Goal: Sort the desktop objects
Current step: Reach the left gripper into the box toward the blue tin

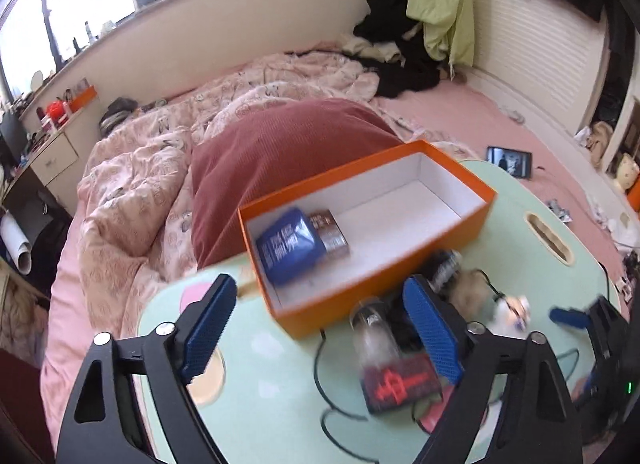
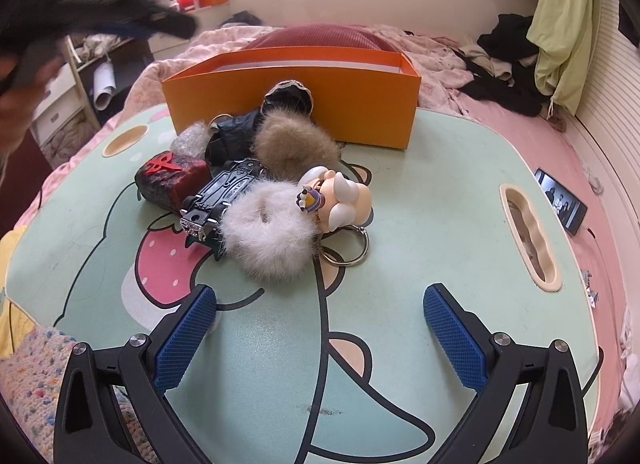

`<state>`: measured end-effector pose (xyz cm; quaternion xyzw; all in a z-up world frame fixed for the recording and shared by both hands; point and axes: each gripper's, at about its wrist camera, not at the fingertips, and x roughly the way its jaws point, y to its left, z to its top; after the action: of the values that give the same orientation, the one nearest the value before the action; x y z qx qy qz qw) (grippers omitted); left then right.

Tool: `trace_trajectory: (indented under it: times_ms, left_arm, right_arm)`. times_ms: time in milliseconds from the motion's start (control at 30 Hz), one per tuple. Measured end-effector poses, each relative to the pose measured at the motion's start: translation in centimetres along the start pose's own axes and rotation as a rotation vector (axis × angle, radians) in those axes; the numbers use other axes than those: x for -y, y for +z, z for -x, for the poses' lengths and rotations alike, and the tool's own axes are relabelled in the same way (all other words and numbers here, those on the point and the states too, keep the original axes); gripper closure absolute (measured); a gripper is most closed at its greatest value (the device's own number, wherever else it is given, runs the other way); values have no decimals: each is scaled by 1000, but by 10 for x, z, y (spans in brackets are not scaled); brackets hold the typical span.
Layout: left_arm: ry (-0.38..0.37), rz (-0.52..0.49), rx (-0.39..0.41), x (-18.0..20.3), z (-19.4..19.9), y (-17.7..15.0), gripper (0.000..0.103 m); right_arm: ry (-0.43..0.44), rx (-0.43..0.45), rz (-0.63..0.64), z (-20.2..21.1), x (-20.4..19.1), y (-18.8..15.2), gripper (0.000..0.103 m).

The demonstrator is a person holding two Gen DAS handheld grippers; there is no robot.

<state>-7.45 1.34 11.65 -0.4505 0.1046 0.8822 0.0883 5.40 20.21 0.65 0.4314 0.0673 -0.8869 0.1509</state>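
We see a bed [image 1: 460,111] with a rumpled pink quilt [image 1: 168,143] and a dark red cushion [image 1: 288,151], and over it a pale green counter [image 2: 440,191] printed with a cartoon and a strawberry.

Along the far edge of the counter stands an open orange box [image 1: 384,280], white inside. In its left end lie a blue packet [image 1: 290,246] and, touching its right side, a small brown packet [image 1: 330,234]; the remainder of the box is bare.

Just in front of the box, on the counter, lies the heap of loose things. In the right wrist view we make out a brown fur ball [image 2: 296,143] against the box wall, a black pouch [image 2: 234,137] to its left, a crumpled clear wrapper [image 2: 190,139], a dark box with a red emblem [image 2: 172,177], a black toy car [image 2: 218,197] lying underside up, a white fur ring [image 2: 272,232] resting against it, and a cream figurine [image 2: 340,199] on a key ring [image 2: 352,246].

Our left claw [image 1: 320,340] hangs above the near edge of the counter, its blue pads spread wide with nothing between them; the view is blurred. Our right claw [image 2: 320,338] is low over the near part of the counter, likewise spread wide and empty, well short of the heap.

A phone [image 2: 560,199] lies on the bed to the right of the counter.
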Motion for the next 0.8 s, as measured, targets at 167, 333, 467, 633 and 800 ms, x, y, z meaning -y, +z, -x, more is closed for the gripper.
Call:
trace_trajectory:
  times_ms: [167,333,467,633,800]
  left_arm:
    - [84,-85,-164,12,-63,31,30]
    - [164,-120,-266,18,-101,34,30]
    - [137,-92,-289,12,-104,33,30]
    - [159,-62,-301,-7,-102,33,41]
    - [112,-24,-345,-17,-114,34,44]
  right_arm:
    - [2,2,1,0,0,1,0]
    - [4,3,1,-1,0,2,0]
    - [5,4,2,-1,-1,2,0]
    - [5,5,3,-2,-2,4,0]
    - [5,5,3,-3,-3,4,0]
